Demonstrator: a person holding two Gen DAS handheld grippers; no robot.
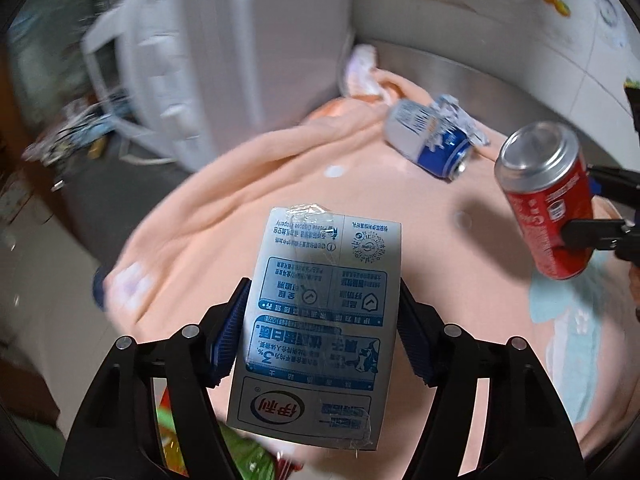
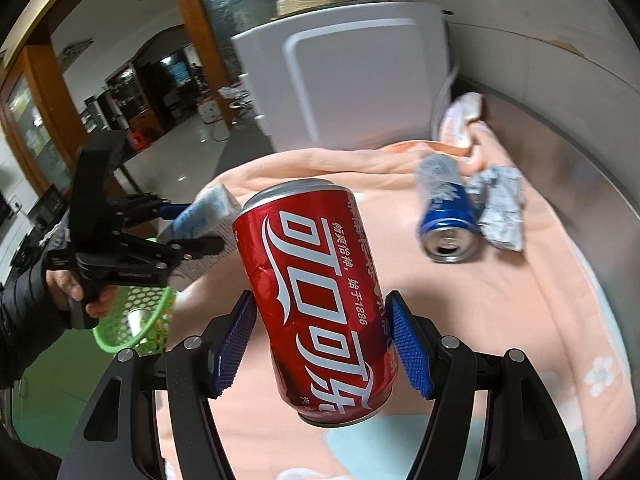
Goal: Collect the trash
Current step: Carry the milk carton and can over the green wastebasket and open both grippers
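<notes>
A blue-and-white milk carton (image 1: 320, 320) is pinched by its sides between the blue pads of my left gripper (image 1: 324, 284), lifted over a peach towel (image 1: 248, 184). My right gripper (image 2: 320, 300) is shut on a dented red cola can (image 2: 316, 280), tilted and raised off the towel. The same red can (image 1: 544, 200) shows at the right of the left wrist view. In the right wrist view, the left gripper (image 2: 196, 226) holds the carton (image 2: 212, 204) at the left, in a person's hand. A blue can (image 2: 448, 208) lies on its side on the towel beside crumpled silver wrapping (image 2: 500, 208).
A green mesh basket (image 2: 136, 320) stands below the left hand, off the towel's left edge. A white appliance (image 2: 352, 72) rises behind the towel. A steel surface (image 1: 460, 76) and a tiled wall border the far right. An open doorway and room lie at the left.
</notes>
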